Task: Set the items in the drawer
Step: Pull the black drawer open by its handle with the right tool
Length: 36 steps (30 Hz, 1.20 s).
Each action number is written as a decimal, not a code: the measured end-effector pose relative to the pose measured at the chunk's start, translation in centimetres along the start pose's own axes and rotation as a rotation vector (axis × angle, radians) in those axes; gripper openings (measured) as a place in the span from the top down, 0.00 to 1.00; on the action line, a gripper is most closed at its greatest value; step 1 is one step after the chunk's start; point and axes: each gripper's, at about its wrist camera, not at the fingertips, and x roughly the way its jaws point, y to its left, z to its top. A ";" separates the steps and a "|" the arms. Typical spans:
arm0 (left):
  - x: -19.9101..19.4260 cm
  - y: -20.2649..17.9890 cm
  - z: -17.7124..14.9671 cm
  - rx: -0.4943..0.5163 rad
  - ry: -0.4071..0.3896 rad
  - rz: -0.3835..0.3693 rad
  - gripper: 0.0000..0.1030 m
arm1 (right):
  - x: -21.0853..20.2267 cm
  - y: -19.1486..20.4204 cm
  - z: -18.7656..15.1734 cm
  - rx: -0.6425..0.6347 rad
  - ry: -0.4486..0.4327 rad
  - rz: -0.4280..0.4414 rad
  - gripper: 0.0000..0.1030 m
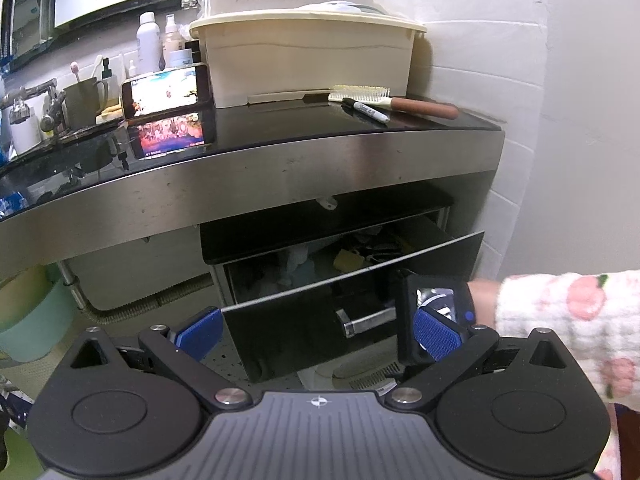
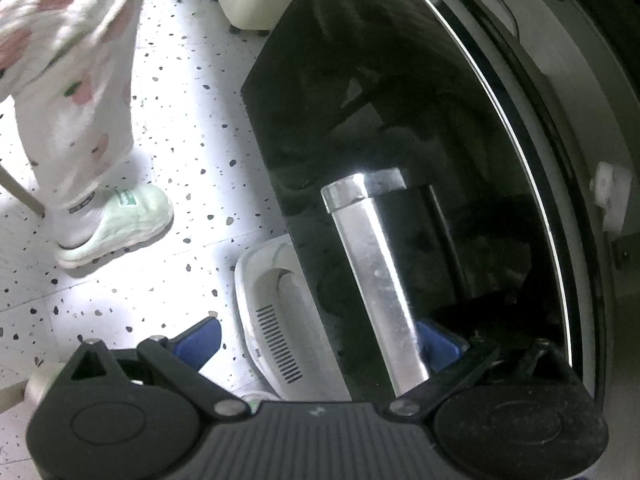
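- On the counter (image 1: 280,128) sit a cream bin (image 1: 308,56), a lit phone (image 1: 166,94) propped against it, a brush (image 1: 392,100) and a black marker (image 1: 366,111); the marker lies just in front of the brush, both at the counter's right end.
- Bottles, a dark mug (image 1: 84,102) with a toothbrush and a tap crowd the left end of the counter.
- The drawer (image 1: 352,276) below the counter is pulled out, its glossy black front tipped toward you, and its steel handle (image 2: 376,280) runs across that front.
- Your right claw (image 2: 320,344) is spread wide around the handle: one blue pad is behind the bar, the other well off to the side over the speckled floor (image 2: 180,120).
- In the left view your right claw (image 1: 436,320) partly covers the drawer front, with your patterned sleeve (image 1: 560,320) behind it.
- Your left claw (image 1: 320,332) hangs open and empty in front of the drawer.
- Inside the drawer you see a dim jumble, a yellow piece (image 1: 348,260) among it; the rest is too dark to name.
- A white slotted plastic piece (image 2: 276,320) lies on the floor under the drawer front, near your shoe (image 2: 120,220).
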 end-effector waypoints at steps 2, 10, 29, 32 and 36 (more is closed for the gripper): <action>-0.1 -0.1 -0.1 0.010 -0.004 0.003 0.00 | -0.2 0.3 -0.2 0.014 -0.003 0.009 0.00; 0.1 0.0 -0.3 0.009 0.010 0.002 0.00 | -1.6 1.4 -0.6 0.089 -0.009 0.040 0.00; 0.0 -0.3 -0.2 0.005 0.013 -0.013 0.00 | -5.5 5.0 -2.4 0.159 -0.020 0.086 0.00; 0.0 -0.4 -0.2 0.007 0.014 -0.014 0.00 | -6.0 5.6 -2.4 0.161 -0.020 0.091 0.00; 0.1 -0.5 0.0 0.009 0.015 -0.015 0.00 | -6.5 6.2 -2.5 0.159 -0.011 0.104 0.00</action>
